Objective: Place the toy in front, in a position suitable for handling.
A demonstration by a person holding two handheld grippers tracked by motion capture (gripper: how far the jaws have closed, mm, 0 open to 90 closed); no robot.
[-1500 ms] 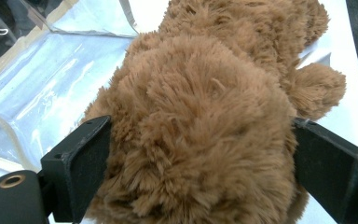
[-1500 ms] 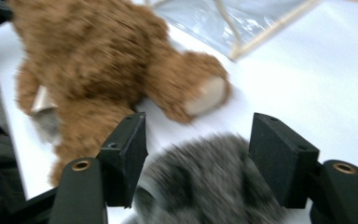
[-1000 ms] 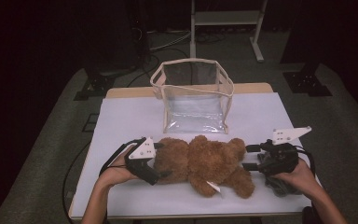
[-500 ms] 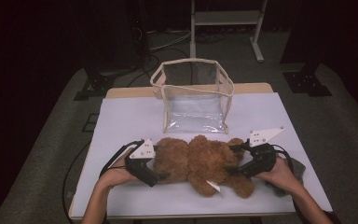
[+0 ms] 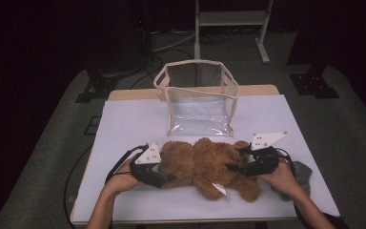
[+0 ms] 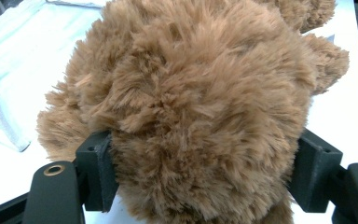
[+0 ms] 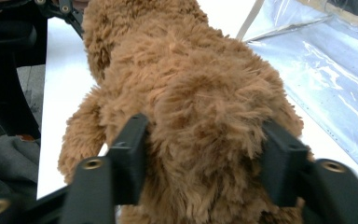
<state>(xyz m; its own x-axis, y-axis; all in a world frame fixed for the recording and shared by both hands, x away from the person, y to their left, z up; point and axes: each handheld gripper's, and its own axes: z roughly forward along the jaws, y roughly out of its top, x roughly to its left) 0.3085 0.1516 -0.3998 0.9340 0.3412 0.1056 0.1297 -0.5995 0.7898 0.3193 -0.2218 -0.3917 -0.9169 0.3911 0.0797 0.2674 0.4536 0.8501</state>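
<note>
A brown teddy bear (image 5: 205,164) lies across the near part of the white table (image 5: 133,119). My left gripper (image 5: 169,176) is at the bear's left end. In the left gripper view its jaws have just been closing, and the pads (image 6: 98,168) sink into the bear (image 6: 200,107). My right gripper (image 5: 233,164) is at the bear's right end. In the right gripper view its jaws have also just been closing, and the fur of the bear (image 7: 200,116) bulges over both pads (image 7: 130,154).
A clear plastic bag (image 5: 198,102) with a cream rim stands open just behind the bear. A grey lump of fabric (image 5: 305,174) lies at the table's right edge by the right hand. A metal stand (image 5: 228,19) is on the floor beyond the table.
The right gripper has moved left onto the bear's right end. Both grippers' jaws have narrowed onto the fur. The left hand has stayed where it was.
</note>
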